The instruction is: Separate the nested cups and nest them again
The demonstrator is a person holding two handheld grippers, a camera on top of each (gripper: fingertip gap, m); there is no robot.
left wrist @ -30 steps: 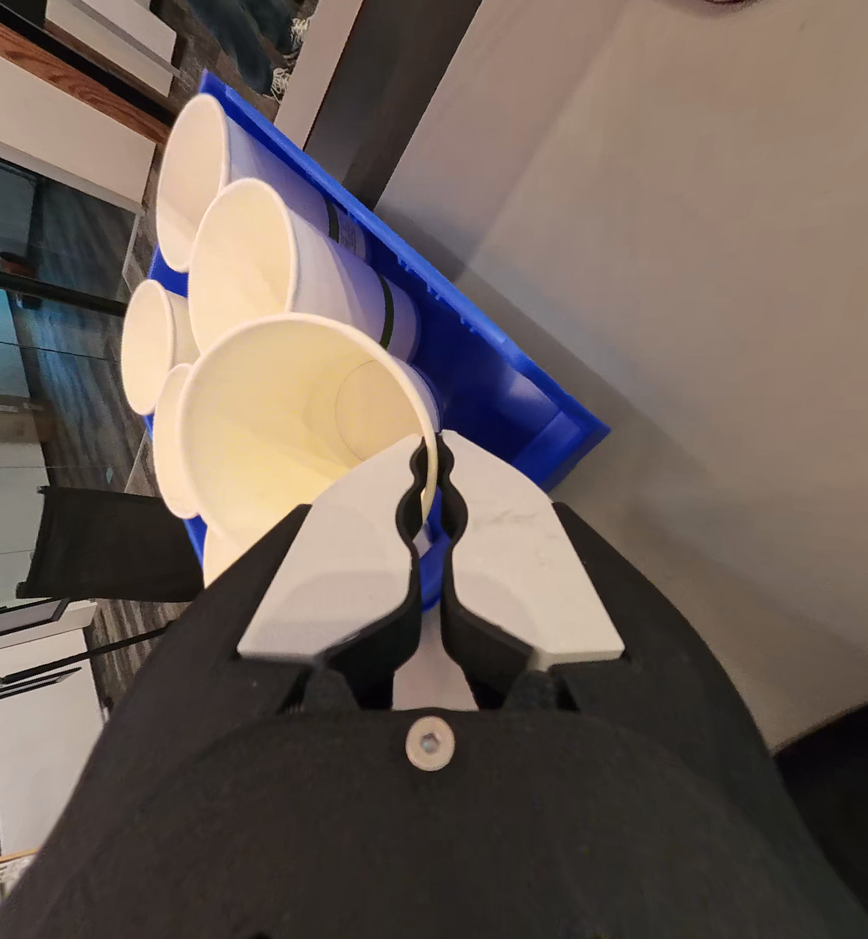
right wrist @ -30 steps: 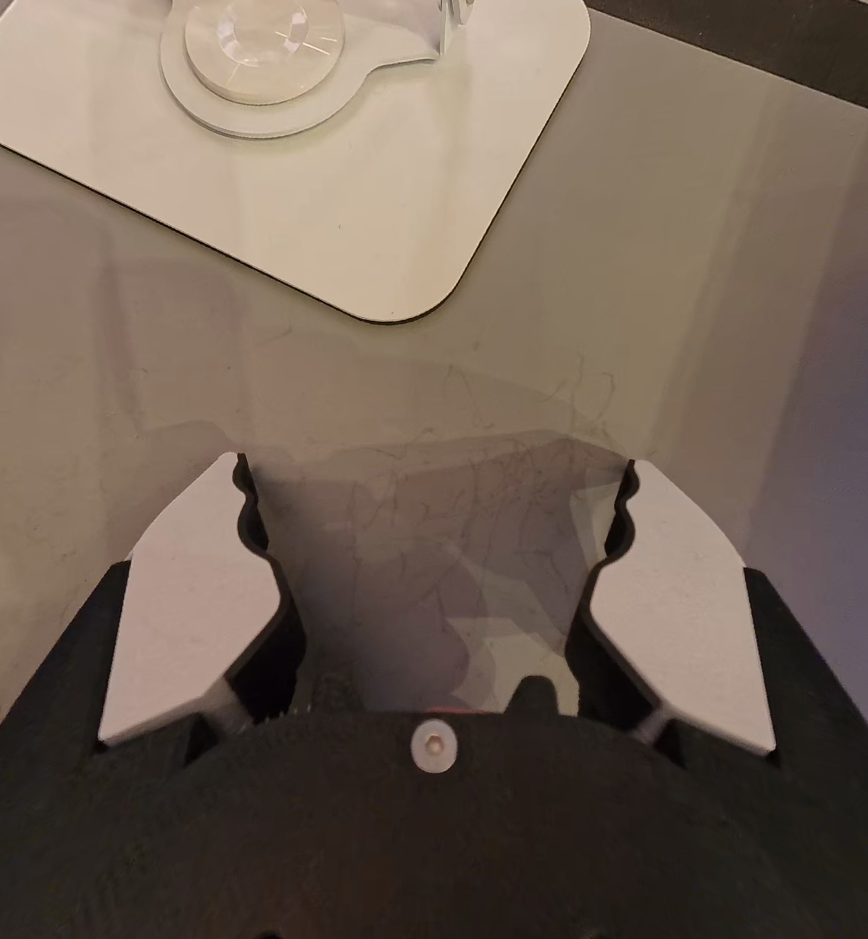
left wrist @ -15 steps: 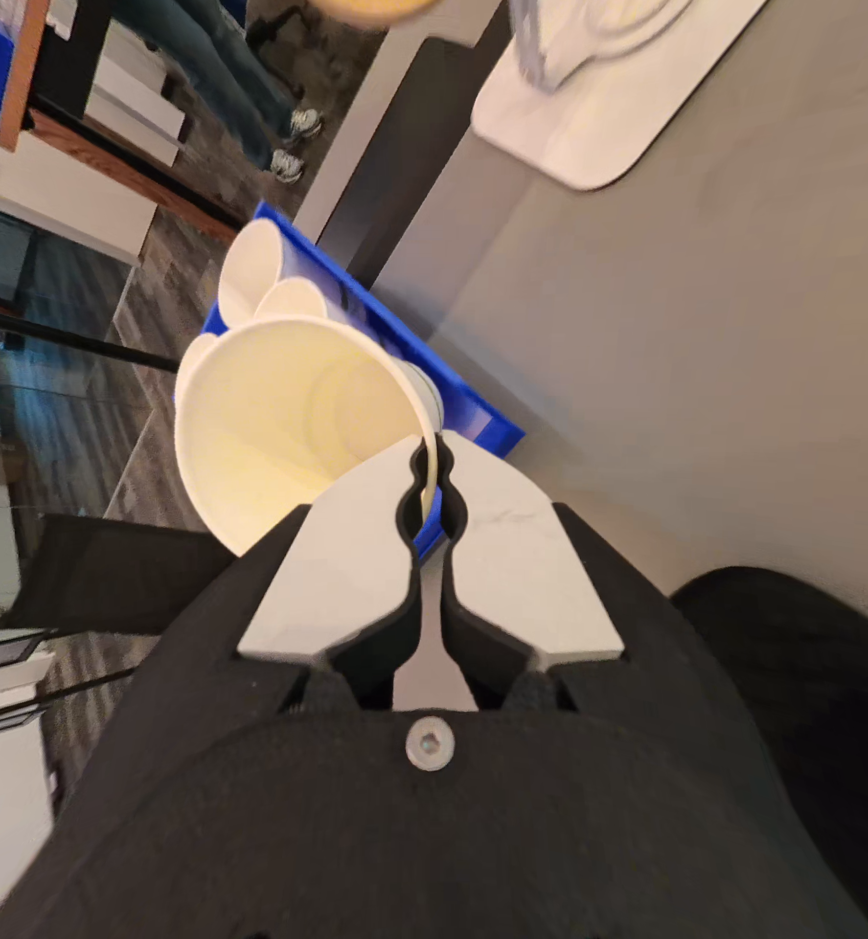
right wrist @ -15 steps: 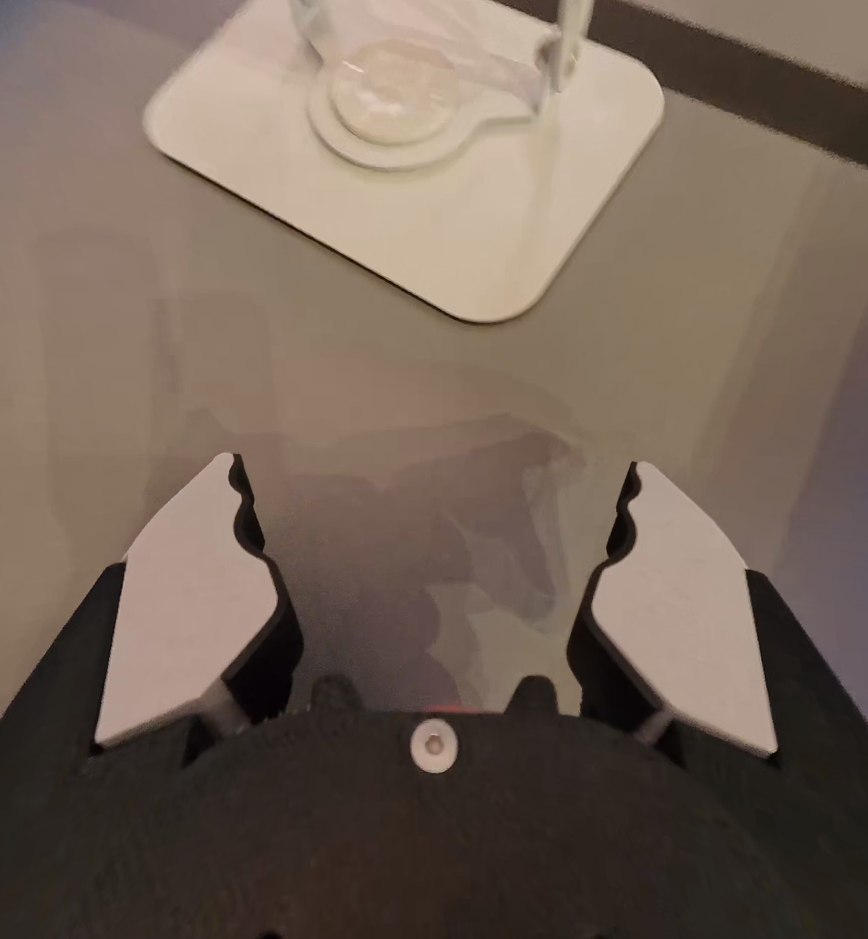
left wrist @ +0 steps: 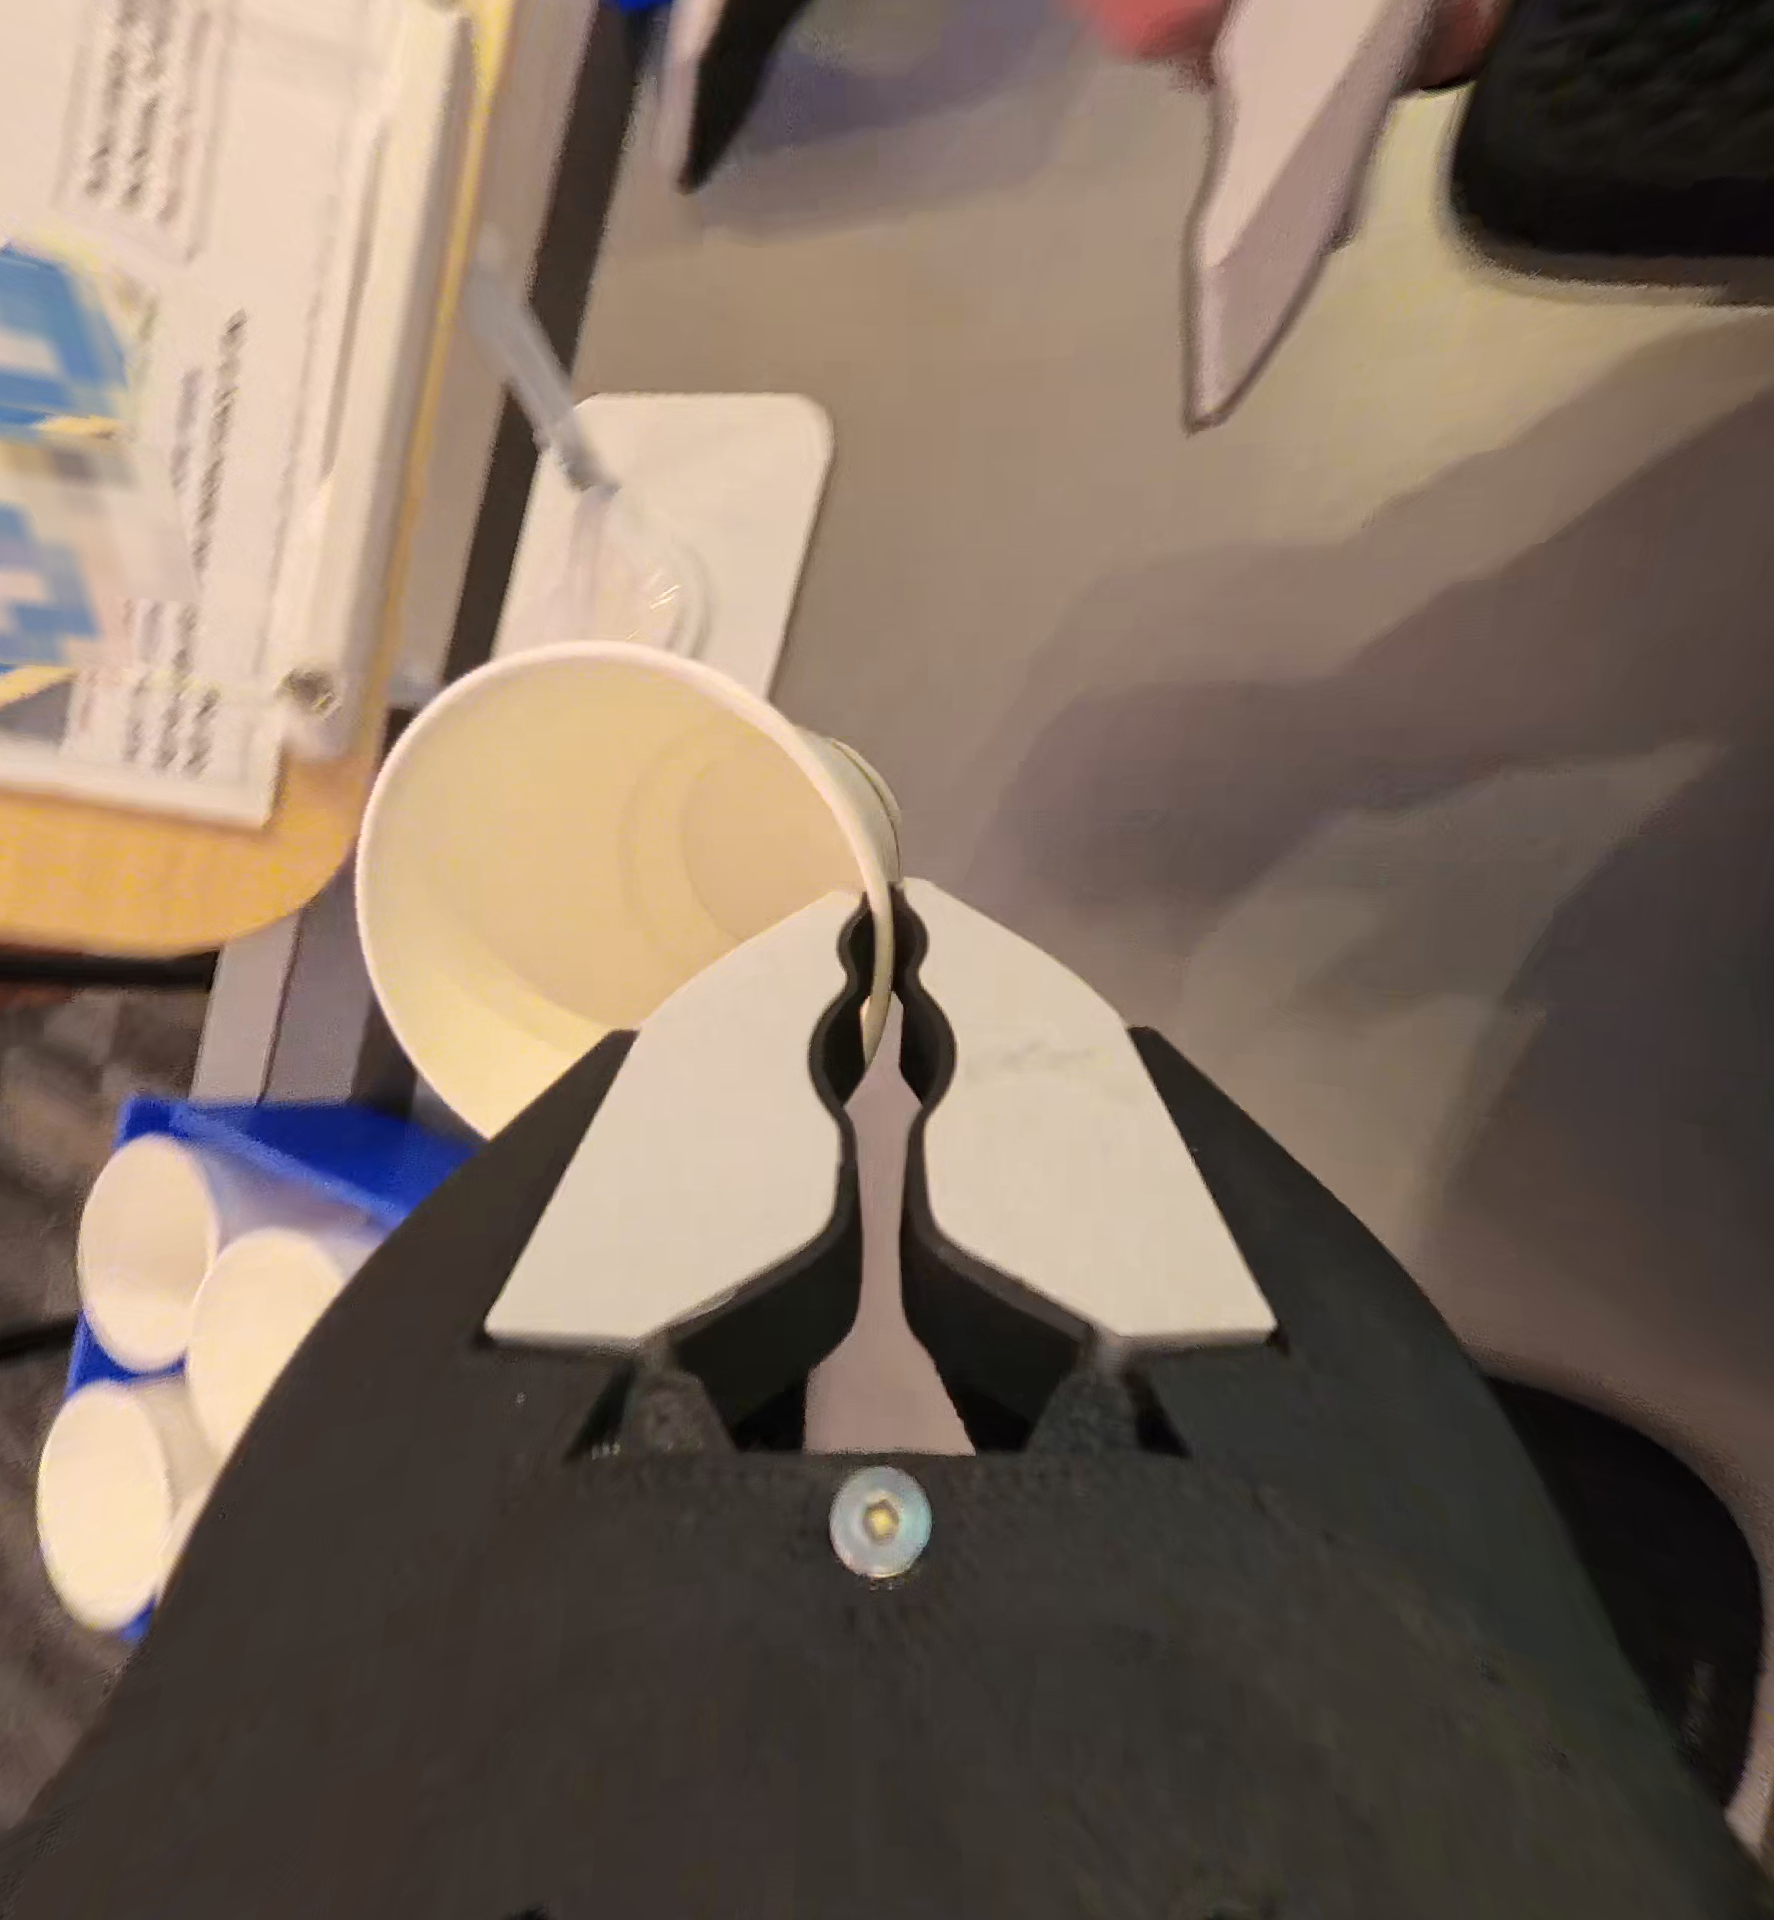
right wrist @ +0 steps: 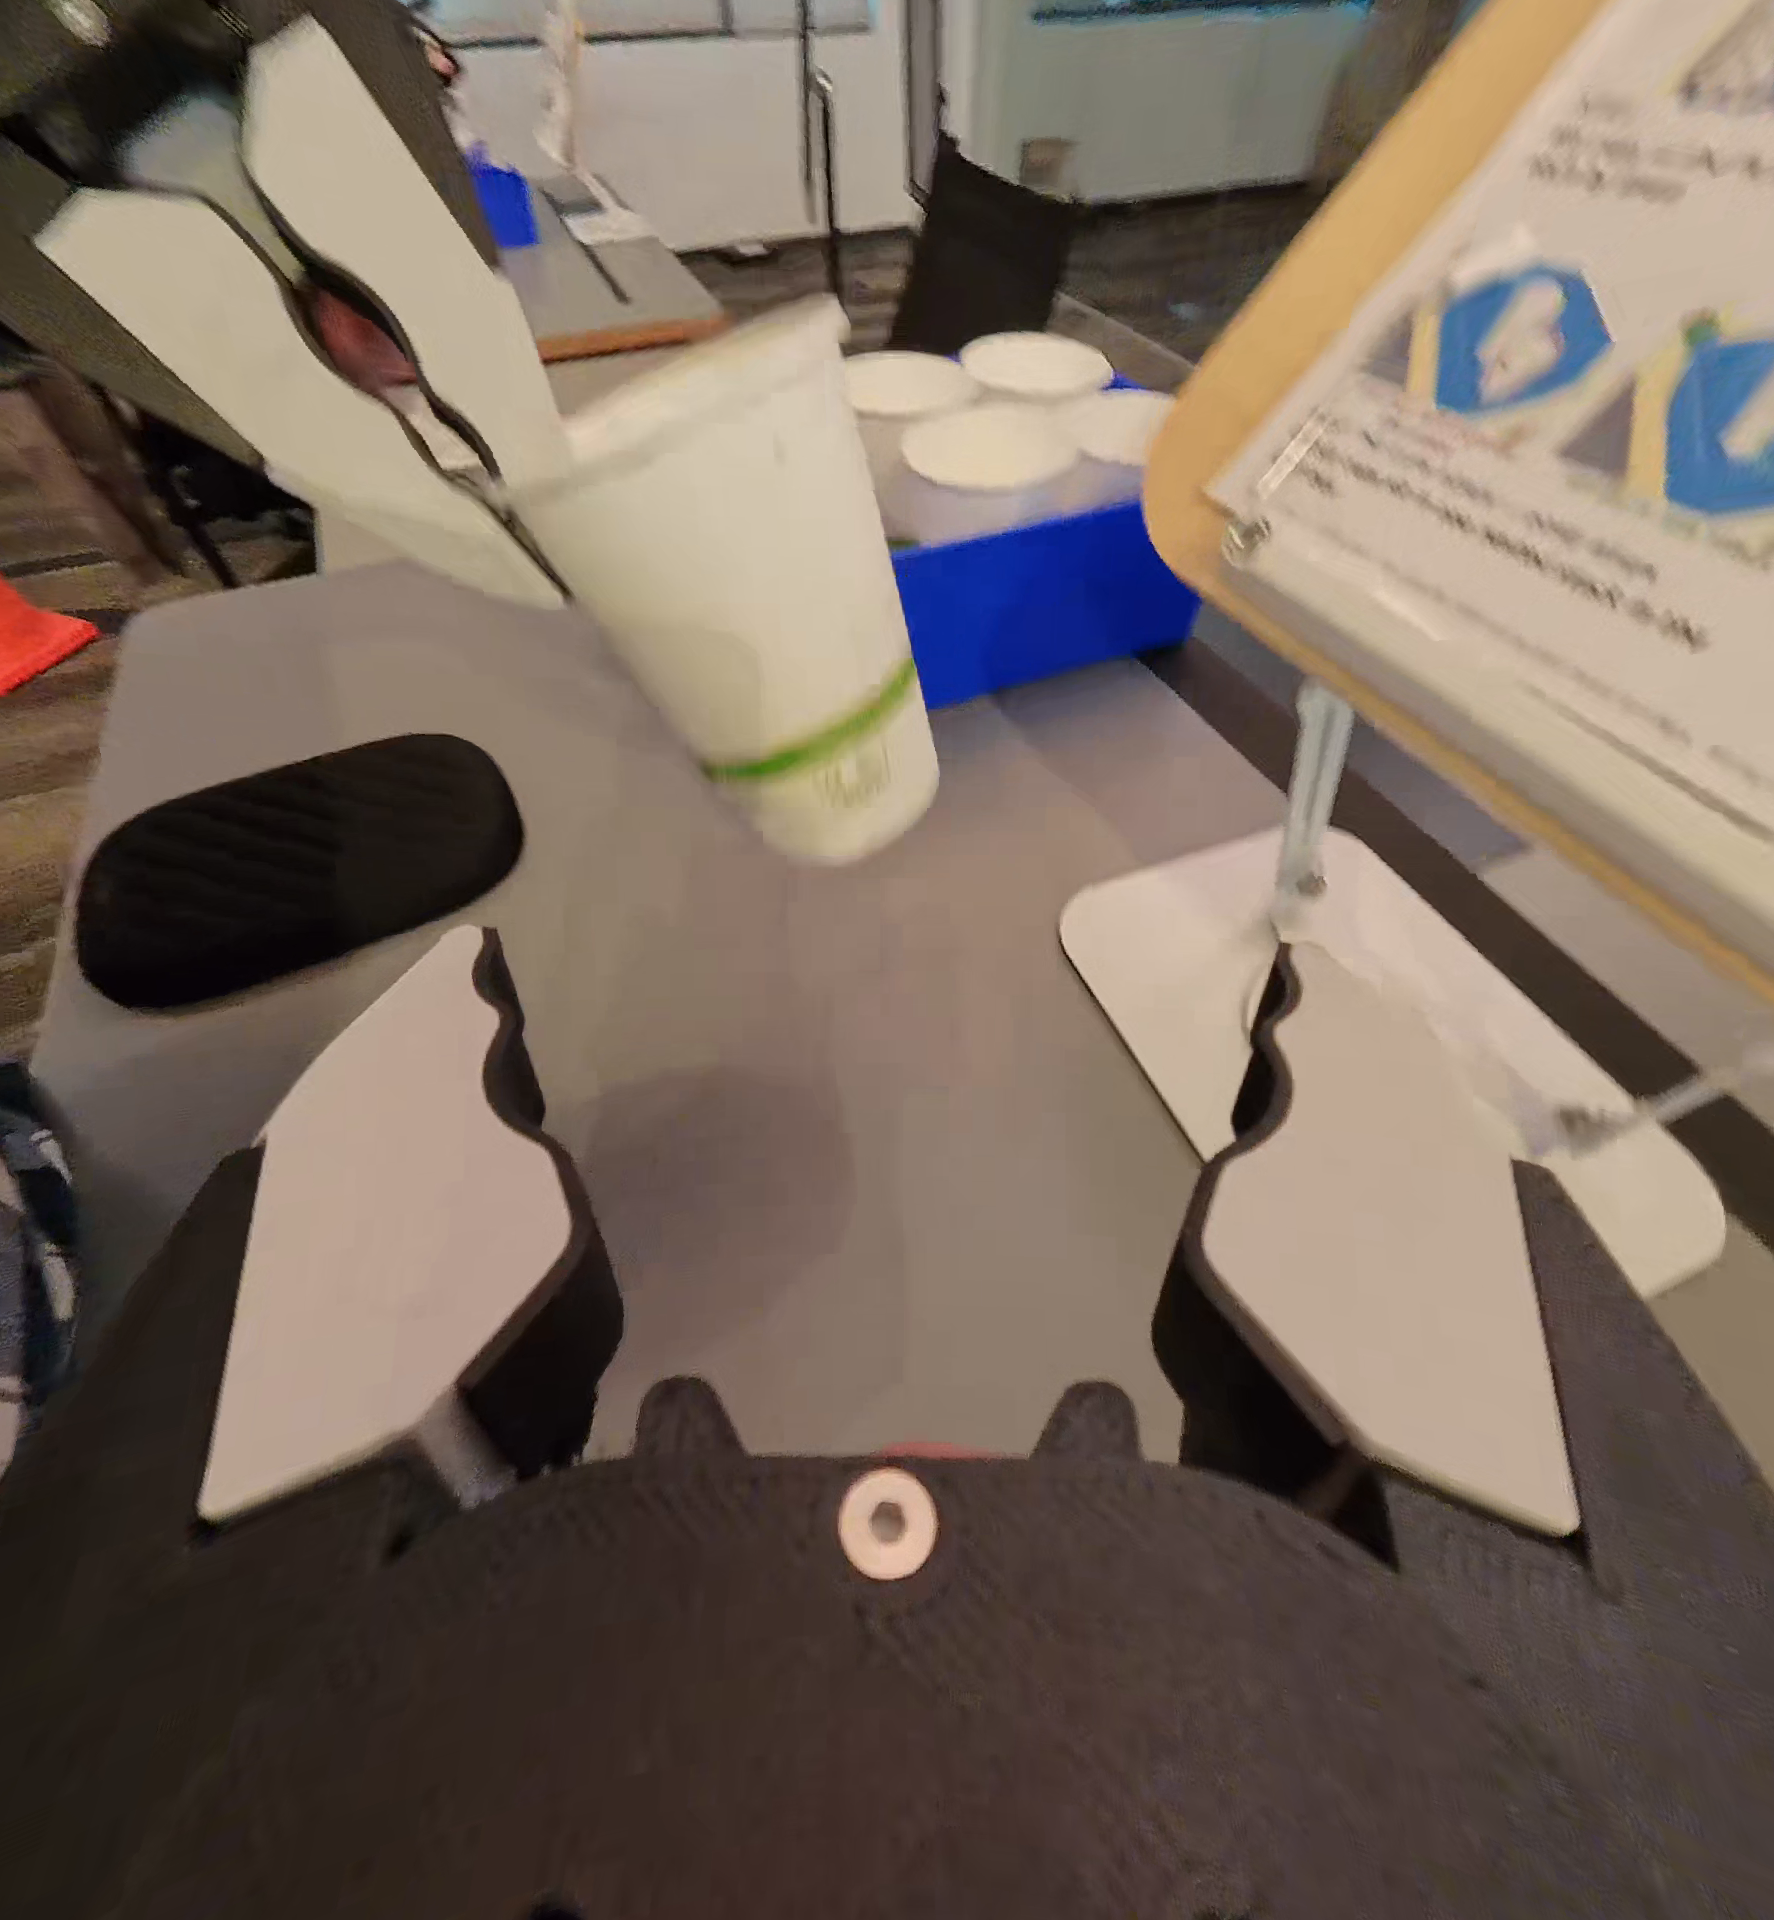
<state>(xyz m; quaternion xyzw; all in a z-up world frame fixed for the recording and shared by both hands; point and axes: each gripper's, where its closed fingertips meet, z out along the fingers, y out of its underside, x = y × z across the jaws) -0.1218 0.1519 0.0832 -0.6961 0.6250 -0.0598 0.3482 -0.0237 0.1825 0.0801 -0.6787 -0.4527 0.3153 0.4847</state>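
In the left wrist view, the left gripper (left wrist: 881, 971) was clamped on the rim of a white paper cup (left wrist: 592, 883), whose mouth opened toward ten o'clock; more cups (left wrist: 150, 1262) stood in a blue bin (left wrist: 270, 1138) at eight o'clock.

In the right wrist view, the right gripper (right wrist: 888, 1049) stood wide apart with nothing between its fingers; the held cup hung tilted above the grey table (right wrist: 862, 1039) at twelve o'clock.

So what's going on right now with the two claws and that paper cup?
Left gripper pinching white cup by its rim, above grey table. Right gripper open. Nothing between them.
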